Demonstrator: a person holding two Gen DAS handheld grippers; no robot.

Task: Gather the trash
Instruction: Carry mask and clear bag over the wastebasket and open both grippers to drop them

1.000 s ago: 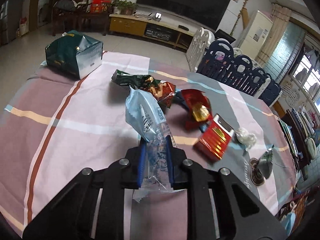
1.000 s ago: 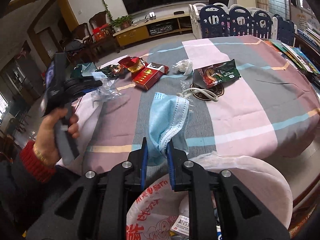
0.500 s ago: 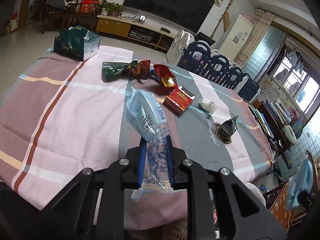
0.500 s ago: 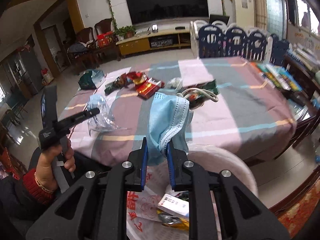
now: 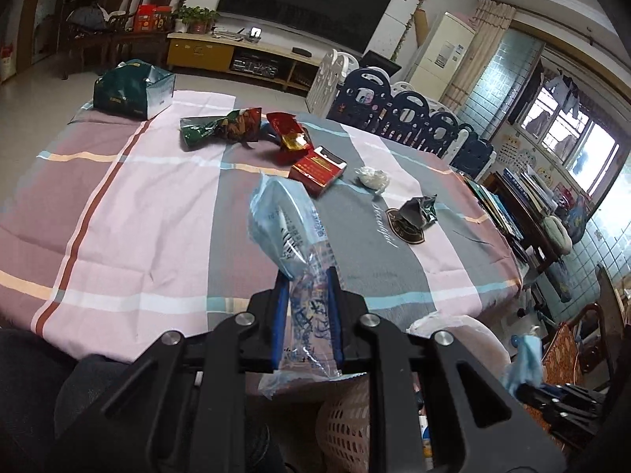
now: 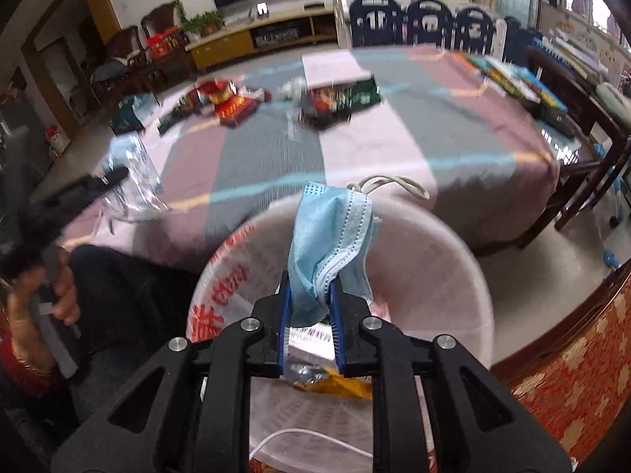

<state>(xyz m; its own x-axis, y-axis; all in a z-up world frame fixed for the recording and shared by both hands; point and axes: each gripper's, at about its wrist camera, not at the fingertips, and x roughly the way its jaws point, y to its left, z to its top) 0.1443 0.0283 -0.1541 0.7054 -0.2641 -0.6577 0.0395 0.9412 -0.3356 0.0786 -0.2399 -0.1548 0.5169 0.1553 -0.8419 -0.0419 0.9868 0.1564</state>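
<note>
My left gripper (image 5: 307, 282) is shut on a clear and blue plastic wrapper (image 5: 290, 232), held above the near edge of the table (image 5: 157, 205). My right gripper (image 6: 311, 285) is shut on a blue face mask (image 6: 335, 232), held over the bin lined with a white bag (image 6: 445, 276); wrappers lie inside the bin. The bin (image 5: 469, 331) also shows at the lower right of the left wrist view, with the mask (image 5: 524, 362) beside it. On the table lie a green snack bag (image 5: 221, 128), a red wrapper (image 5: 290, 136), a red box (image 5: 317, 167), a crumpled tissue (image 5: 372, 177) and a dark foil wrapper (image 5: 418, 211).
A green tissue box (image 5: 132, 90) stands at the table's far left corner. Blue and white playpen panels (image 5: 394, 106) stand behind the table. A dark wooden chair (image 6: 591, 149) and stacked books (image 6: 524, 86) are on the right side. The person's hand (image 6: 59, 287) holds the left gripper.
Both grippers have pulled back from the table toward the bin. The right gripper with the mask has dropped closer over the bin's mouth. The left gripper's wrapper has come off past the table edge.
</note>
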